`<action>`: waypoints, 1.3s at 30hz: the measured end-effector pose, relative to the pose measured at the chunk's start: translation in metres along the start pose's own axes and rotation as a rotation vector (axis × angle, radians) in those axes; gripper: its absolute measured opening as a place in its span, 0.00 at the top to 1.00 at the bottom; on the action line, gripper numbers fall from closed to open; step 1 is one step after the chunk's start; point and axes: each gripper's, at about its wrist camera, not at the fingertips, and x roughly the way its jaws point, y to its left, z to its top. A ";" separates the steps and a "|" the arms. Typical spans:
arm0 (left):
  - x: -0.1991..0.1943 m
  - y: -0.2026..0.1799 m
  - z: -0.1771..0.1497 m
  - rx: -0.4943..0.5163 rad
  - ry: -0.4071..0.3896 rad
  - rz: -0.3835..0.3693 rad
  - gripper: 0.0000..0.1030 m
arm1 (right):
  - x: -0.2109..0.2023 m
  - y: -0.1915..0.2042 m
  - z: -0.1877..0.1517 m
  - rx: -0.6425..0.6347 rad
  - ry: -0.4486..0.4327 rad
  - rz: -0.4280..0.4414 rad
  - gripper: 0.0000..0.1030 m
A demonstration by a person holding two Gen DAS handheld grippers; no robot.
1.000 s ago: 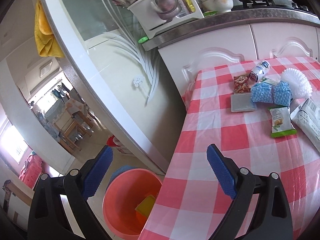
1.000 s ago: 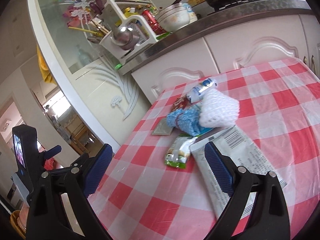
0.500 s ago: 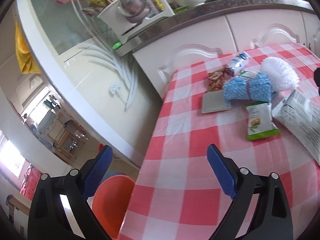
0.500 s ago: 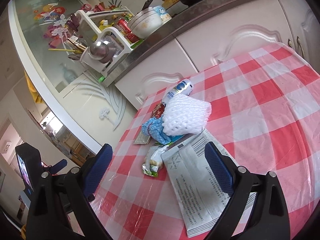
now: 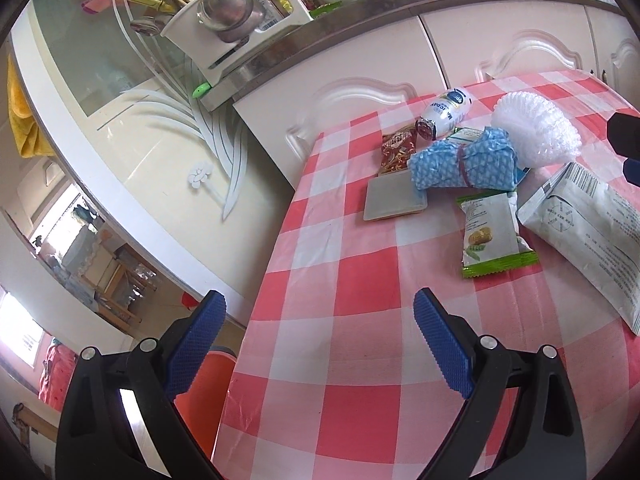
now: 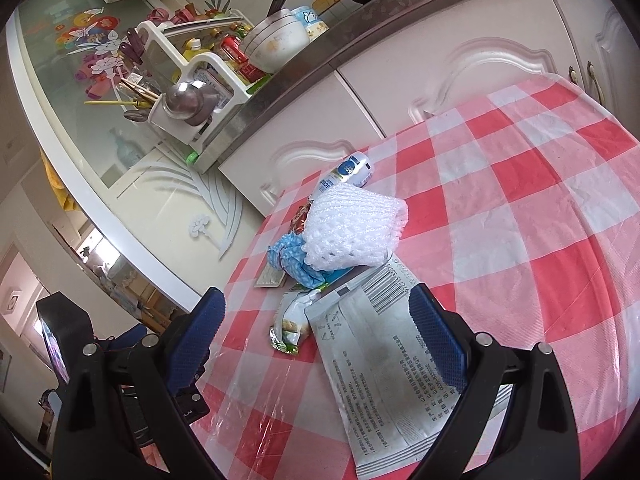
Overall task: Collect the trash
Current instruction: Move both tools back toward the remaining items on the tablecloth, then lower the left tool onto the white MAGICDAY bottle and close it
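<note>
Trash lies on the red-and-white checked tablecloth (image 5: 360,300): a green snack wrapper (image 5: 494,236), a large grey-white bag (image 5: 592,236), a blue bundle (image 5: 464,162), white foam net (image 5: 536,128), a small white bottle (image 5: 446,112), a red wrapper (image 5: 398,148) and a flat grey packet (image 5: 394,202). My left gripper (image 5: 316,344) is open and empty above the table's left edge. My right gripper (image 6: 316,340) is open and empty just above the large bag (image 6: 384,368), near the green wrapper (image 6: 290,328) and foam net (image 6: 352,236).
An orange bucket (image 5: 204,396) stands on the floor below the table's left edge. White cabinets (image 5: 360,60) and a counter with a dish rack (image 5: 236,12) stand behind the table. A glass door (image 5: 120,100) is at the left.
My left gripper has swung right from over the bucket toward the table and its trash. My right gripper has moved closer to the large bag.
</note>
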 end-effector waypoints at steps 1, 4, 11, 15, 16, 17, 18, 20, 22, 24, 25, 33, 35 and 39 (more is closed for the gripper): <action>0.001 0.000 0.000 0.001 0.001 -0.001 0.09 | 0.000 0.000 0.000 0.000 0.001 0.000 0.09; 0.003 -0.001 -0.001 0.002 0.007 -0.004 0.09 | 0.002 0.000 -0.001 -0.002 0.004 -0.003 0.09; 0.008 0.001 -0.002 -0.001 0.020 -0.004 0.09 | 0.004 -0.001 -0.001 -0.004 0.012 -0.009 0.09; 0.010 0.001 -0.002 0.001 0.028 -0.006 0.09 | 0.005 -0.002 -0.002 -0.004 0.017 -0.012 0.09; 0.011 0.001 -0.002 0.001 0.029 -0.006 0.09 | 0.005 -0.002 -0.002 -0.004 0.018 -0.012 0.09; 0.012 0.001 -0.003 0.002 0.030 -0.006 0.09 | 0.005 -0.002 -0.002 -0.004 0.019 -0.013 0.09; 0.012 0.001 -0.003 0.002 0.032 -0.006 0.09 | 0.005 -0.002 -0.002 -0.004 0.018 -0.013 0.09; 0.013 0.001 -0.003 0.002 0.035 -0.006 0.09 | 0.005 -0.003 -0.002 -0.005 0.018 -0.014 0.09; 0.015 0.002 -0.003 0.001 0.037 -0.005 0.09 | 0.005 -0.003 -0.002 -0.004 0.018 -0.013 0.09; 0.016 0.002 -0.003 0.001 0.038 -0.005 0.09 | 0.005 -0.003 -0.002 -0.003 0.020 -0.013 0.09; 0.016 0.002 -0.003 0.001 0.038 -0.004 0.09 | 0.006 -0.003 -0.002 -0.002 0.020 -0.014 0.09; 0.022 0.005 0.000 0.000 0.035 0.001 0.09 | 0.006 -0.007 -0.001 0.008 0.018 -0.012 0.09; 0.023 0.009 0.004 -0.005 0.028 -0.005 0.09 | 0.006 -0.007 -0.001 0.011 0.017 -0.011 0.09; 0.027 0.032 0.024 -0.088 0.016 -0.102 0.09 | 0.006 -0.008 -0.001 0.014 0.013 -0.008 0.09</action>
